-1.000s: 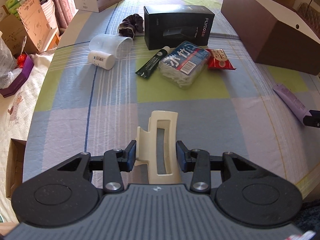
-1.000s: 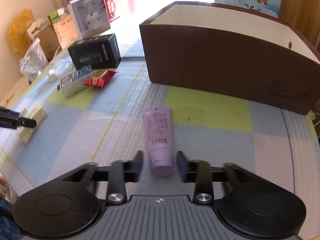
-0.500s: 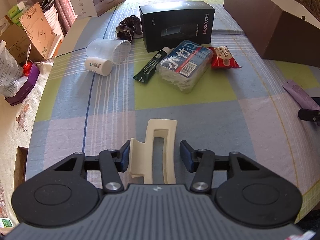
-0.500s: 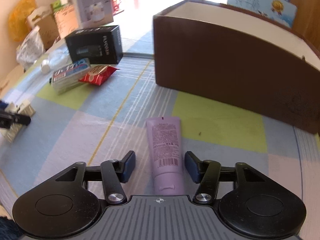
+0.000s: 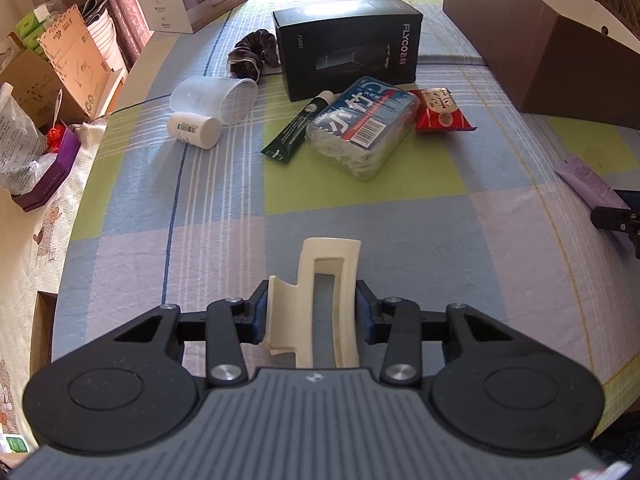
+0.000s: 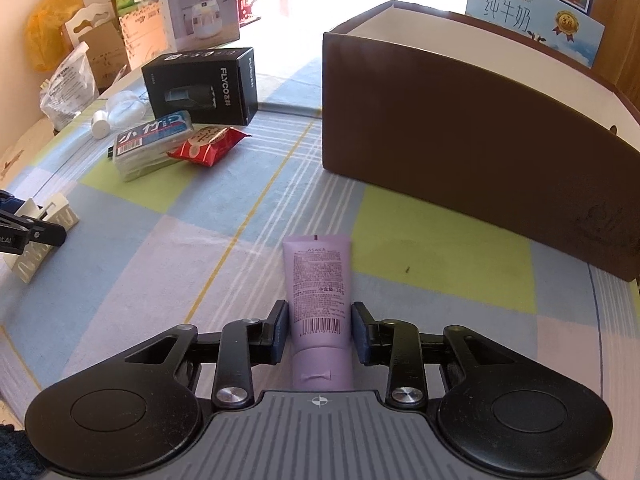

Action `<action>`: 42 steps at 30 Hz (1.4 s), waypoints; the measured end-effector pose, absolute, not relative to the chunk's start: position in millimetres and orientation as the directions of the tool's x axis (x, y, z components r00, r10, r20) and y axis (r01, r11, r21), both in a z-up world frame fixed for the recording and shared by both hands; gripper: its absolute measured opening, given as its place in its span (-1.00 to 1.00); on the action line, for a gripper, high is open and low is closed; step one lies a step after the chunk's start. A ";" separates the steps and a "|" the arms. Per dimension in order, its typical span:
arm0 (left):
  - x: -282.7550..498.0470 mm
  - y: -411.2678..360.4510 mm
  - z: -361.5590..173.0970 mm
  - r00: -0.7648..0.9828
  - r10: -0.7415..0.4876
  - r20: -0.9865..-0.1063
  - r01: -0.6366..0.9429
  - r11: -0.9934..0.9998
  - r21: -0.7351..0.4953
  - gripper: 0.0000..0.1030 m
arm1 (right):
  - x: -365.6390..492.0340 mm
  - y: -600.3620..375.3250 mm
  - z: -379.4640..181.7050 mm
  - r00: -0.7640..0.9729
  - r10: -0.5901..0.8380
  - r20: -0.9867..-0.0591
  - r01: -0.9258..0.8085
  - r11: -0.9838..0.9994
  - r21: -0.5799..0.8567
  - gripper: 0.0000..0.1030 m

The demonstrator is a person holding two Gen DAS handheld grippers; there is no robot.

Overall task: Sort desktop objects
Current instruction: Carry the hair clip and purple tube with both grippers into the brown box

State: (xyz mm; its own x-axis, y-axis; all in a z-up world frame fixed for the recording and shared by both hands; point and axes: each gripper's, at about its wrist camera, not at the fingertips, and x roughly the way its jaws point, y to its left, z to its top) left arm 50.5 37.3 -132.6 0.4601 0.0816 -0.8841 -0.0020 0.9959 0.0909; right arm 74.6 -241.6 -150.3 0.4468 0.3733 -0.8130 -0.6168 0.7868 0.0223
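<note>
Both hand-held grippers closing: left [image 5: 311,312] on hair claw [image 5: 320,300], right [image 6: 319,332] on purple tube [image 6: 319,300], checked tablecloth [image 5: 360,200]

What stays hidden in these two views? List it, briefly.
- Brown box interior: right wrist view, its front wall blocks it.
- Purple tube cap end: right wrist view, under the gripper body.
- Hair claw near end: left wrist view, likewise covered.
- Hair scrunchie: partly behind the black box.
</note>
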 end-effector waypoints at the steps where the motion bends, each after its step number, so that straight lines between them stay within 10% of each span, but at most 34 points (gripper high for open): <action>1: 50.4 36.1 -132.0 0.459 0.077 -0.885 0.001 0.996 0.088 -0.29 | 74.4 -243.7 -148.8 0.439 0.382 -0.814 -0.616 0.787 0.037 -0.41; 42: 214.1 -200.7 -13.7 0.656 -0.193 -0.730 0.257 0.966 -0.025 -0.29 | 244.0 -378.9 -20.3 0.639 0.384 -0.666 -0.392 0.908 0.147 -0.41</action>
State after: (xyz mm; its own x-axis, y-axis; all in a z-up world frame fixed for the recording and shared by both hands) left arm 214.1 -200.8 -13.7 0.6556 -0.1928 -0.7301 0.2565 0.9662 -0.0249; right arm 244.0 -378.9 -20.3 0.6391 0.3840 -0.6664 -0.3921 0.9081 0.1471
